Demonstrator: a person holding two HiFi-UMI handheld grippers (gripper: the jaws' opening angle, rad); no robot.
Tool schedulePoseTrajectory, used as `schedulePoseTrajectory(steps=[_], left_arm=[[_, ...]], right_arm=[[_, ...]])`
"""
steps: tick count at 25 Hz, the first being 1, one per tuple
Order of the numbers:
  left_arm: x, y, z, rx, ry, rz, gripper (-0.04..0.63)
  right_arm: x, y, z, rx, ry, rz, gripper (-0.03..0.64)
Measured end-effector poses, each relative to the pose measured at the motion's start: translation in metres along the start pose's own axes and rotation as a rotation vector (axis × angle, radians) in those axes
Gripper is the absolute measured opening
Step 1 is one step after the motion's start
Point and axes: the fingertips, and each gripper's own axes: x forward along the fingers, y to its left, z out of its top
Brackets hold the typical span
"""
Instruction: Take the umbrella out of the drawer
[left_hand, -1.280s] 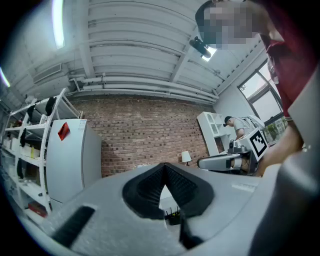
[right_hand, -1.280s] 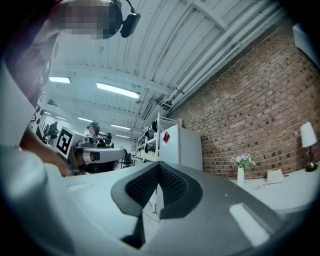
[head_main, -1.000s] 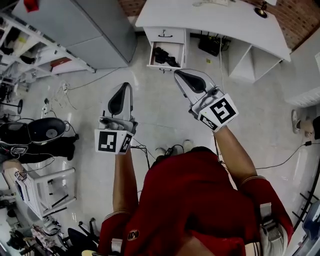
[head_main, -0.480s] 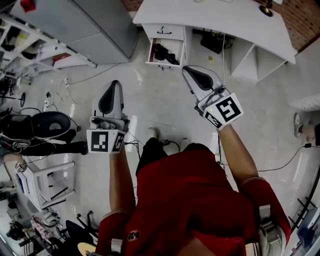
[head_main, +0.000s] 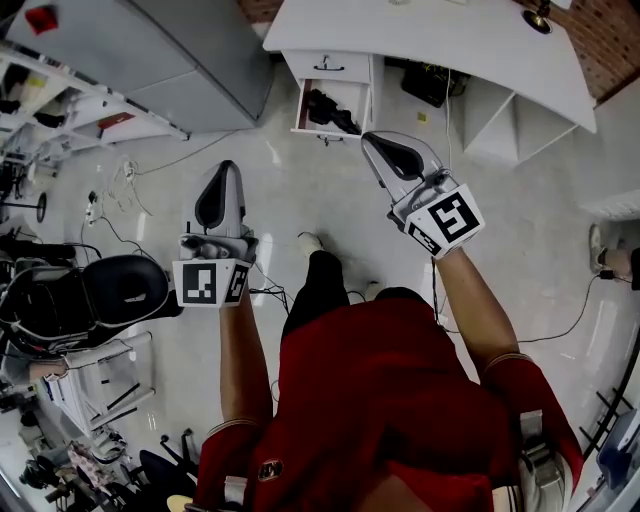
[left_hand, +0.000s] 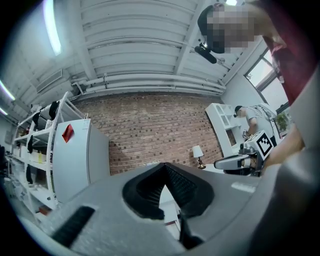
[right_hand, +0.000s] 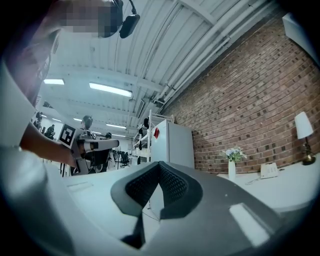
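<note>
In the head view you hold both tools out level over the pale floor, well apart from the white desk. Your left gripper points up the picture. Your right gripper angles toward the open drawer under the desk's left end. The umbrella (a dark bundle from here) lies inside that drawer, and neither tool touches it.

In the left gripper view, the jaws meet at their tips with nothing between them. Beyond them stand a brick wall and a white fridge, and your other tool shows at the right.

In the right gripper view, the jaws are likewise pressed together and empty. A vase of flowers sits on the desktop against the brick.
</note>
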Motion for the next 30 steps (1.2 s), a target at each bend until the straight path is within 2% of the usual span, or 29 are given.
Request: schedulePoseTrajectory(steps=[10,17,21,24,30], left_arm=[[0.063,0.106,-0.061,0.023,-0.012,-0.032,0.005],[0.106,0.182,-0.101,-0.008,0.000,-0.084,0.005],[0.123,0.211,-0.119,-0.009,0.003,-0.099,0.005],[0.139,0.230,-0.135,-0.042,0.005,-0.101,0.005],[0.178,0.242,-0.192,-0.062,0.047,-0.131,0.005]], right_arm=[[0.113,-0.029,-0.041,-0.066,0.084,-0.037,0.012],[0.200,-0.053,-0.088,-0.077,0.191,-0.082,0.012],[0.231,-0.063,-0.116,-0.086,0.243,-0.118,0.012],[0.254,-0.070,-0.135,-0.083,0.270,-0.143,0.012],[0.285,-0.107,-0.194,-0.110,0.350,-0.169,0.012]])
